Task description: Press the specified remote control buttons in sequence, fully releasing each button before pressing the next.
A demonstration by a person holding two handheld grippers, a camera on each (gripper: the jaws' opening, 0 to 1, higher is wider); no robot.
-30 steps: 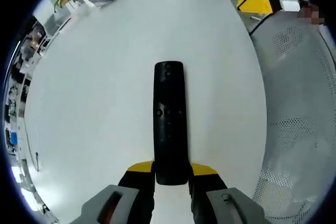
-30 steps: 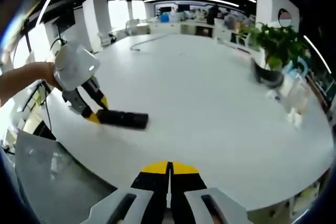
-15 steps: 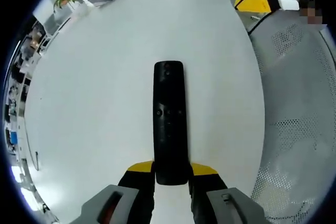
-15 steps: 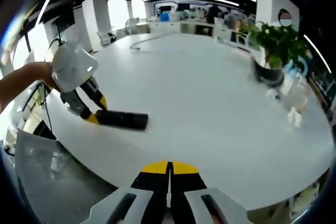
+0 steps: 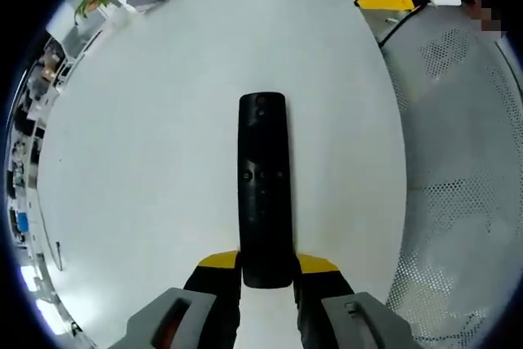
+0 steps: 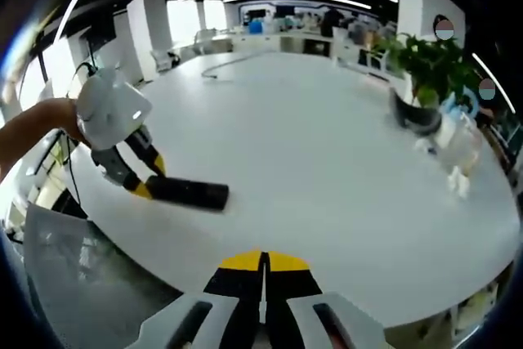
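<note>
Left gripper view: the left gripper (image 5: 267, 274) pinches the near end of a long black remote control (image 5: 263, 185) over the broad white round table (image 5: 147, 153), its edge curving close on the right.

Right gripper view: the right gripper (image 6: 263, 271) is pressed together, near the table's front edge; a hand (image 6: 41, 120) tilts the left gripper down toward the remote. No readable writing.

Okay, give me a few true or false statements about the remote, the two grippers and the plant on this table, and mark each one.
1. The left gripper clamps one end of the black remote. True.
2. The right gripper is wide open. False: its jaws are shut together.
3. The right gripper presses a remote button. False: it is apart from the remote.
4. A potted plant stands on the white table. True.
</note>
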